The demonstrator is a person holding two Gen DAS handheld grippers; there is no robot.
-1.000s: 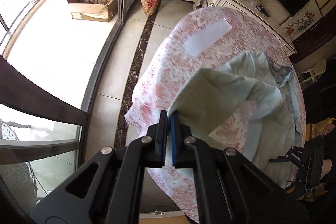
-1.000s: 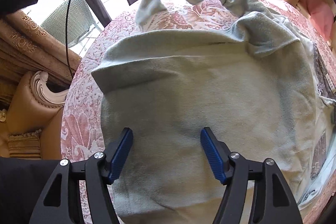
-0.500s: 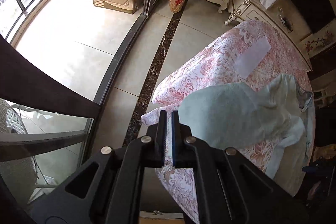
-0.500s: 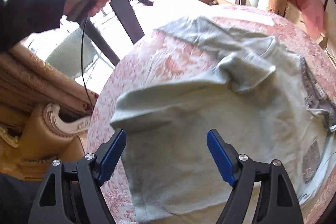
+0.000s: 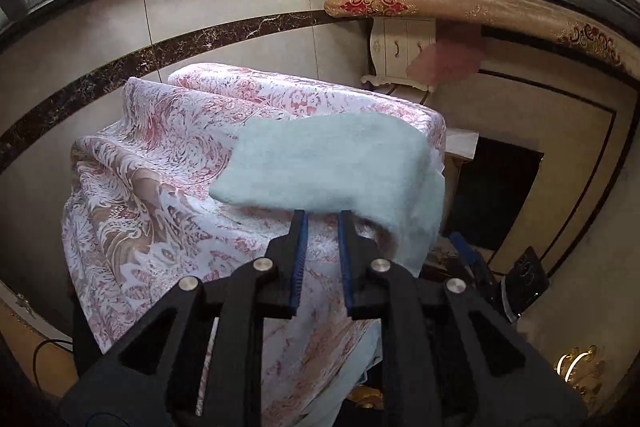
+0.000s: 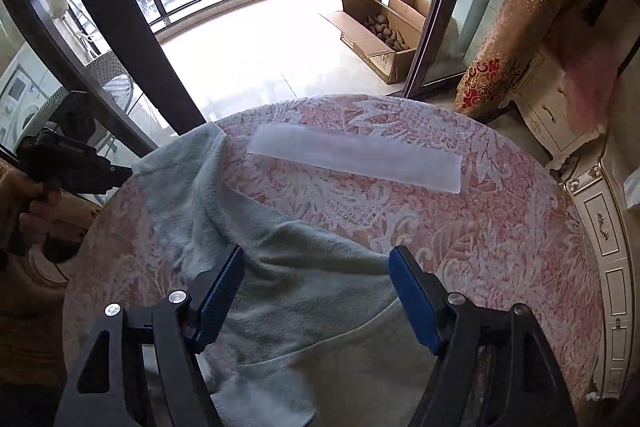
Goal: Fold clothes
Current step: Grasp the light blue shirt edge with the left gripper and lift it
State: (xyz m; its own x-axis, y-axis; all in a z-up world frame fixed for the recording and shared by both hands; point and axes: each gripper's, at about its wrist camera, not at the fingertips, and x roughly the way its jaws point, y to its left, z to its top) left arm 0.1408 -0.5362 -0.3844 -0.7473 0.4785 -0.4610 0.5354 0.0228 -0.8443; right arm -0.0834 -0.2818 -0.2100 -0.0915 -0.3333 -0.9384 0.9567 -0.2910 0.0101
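Note:
A pale green fleece garment [image 6: 300, 291] lies spread on the round table [image 6: 500, 227], which has a pink floral cloth. One sleeve [image 5: 332, 155] reaches out to the table's edge. My left gripper [image 5: 322, 217] sits just off that edge with its tips at the sleeve's hem. Its jaws are opening, and the pads stand apart without pressing the cloth. In the right wrist view this gripper [image 6: 124, 169] is held by a hand at the far left. My right gripper [image 6: 316, 253] hovers over the garment's folds, wide apart and closing slightly, with cloth below it but nothing gripped.
A white paper strip [image 6: 352, 159] lies on the far half of the table. Beyond are a dark window post [image 6: 120, 27], a wicker chair [image 6: 116, 87], an open cardboard box [image 6: 380, 31], a gold curtain [image 6: 516, 27] and a white cabinet [image 6: 560, 107].
The left gripper dropped to the table's edge, rolled over and parted its jaws, leaving the sleeve on the table. The right gripper moved across the garment toward the far side.

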